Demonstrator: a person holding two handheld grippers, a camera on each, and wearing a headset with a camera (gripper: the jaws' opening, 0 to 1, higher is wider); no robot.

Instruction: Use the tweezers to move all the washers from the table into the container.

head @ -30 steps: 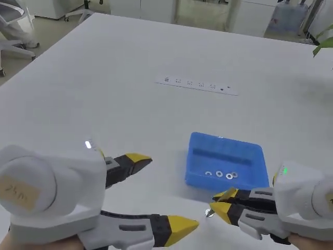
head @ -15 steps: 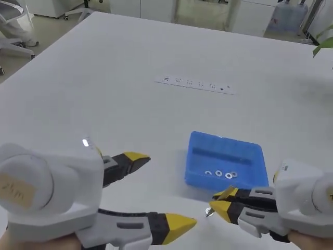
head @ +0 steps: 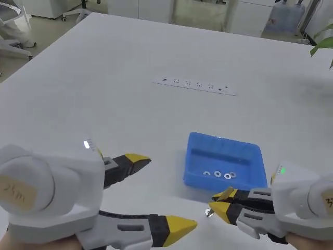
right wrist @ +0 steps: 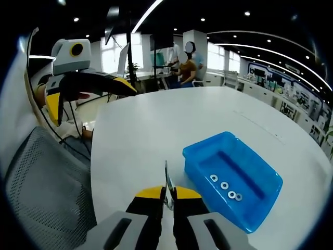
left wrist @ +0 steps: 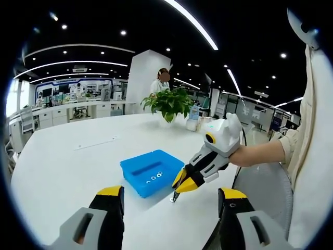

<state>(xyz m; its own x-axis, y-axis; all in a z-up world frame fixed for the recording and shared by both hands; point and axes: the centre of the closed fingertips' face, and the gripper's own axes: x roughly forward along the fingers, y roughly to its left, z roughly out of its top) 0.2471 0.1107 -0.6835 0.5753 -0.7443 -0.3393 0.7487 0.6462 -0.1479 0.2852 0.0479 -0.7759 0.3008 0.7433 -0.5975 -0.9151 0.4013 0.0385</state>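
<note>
**Tweezers clamped in the right gripper beside the blue container**

The right gripper (head: pixel 218 203) is seen low at the right of the head view. Its yellow-tipped jaws are pressed almost together on the tweezers (right wrist: pixel 166 182). In the right gripper view the tweezers are seen as a thin metal blade rising from between the jaws. Their tip (head: pixel 209 212) is pointed down at the white desk (head: pixel 104 94), just beside the near edge of the container (head: pixel 223 156). A small shiny spot is seen at the tip, but whether it is a washer cannot be told.

Four washers (right wrist: pixel 224 185) are lying in a short row on the floor of the blue container, towards its near side.

The left gripper (head: pixel 160 192) is held low at the left, well apart from the container. Its jaws are spread wide, and nothing is gripped between them. In the left gripper view the right gripper (left wrist: pixel 179 185) is seen beyond the parted jaws, next to the container (left wrist: pixel 151 172).

A power strip (head: pixel 195 86) is lying flat farther back on the desk.
</note>
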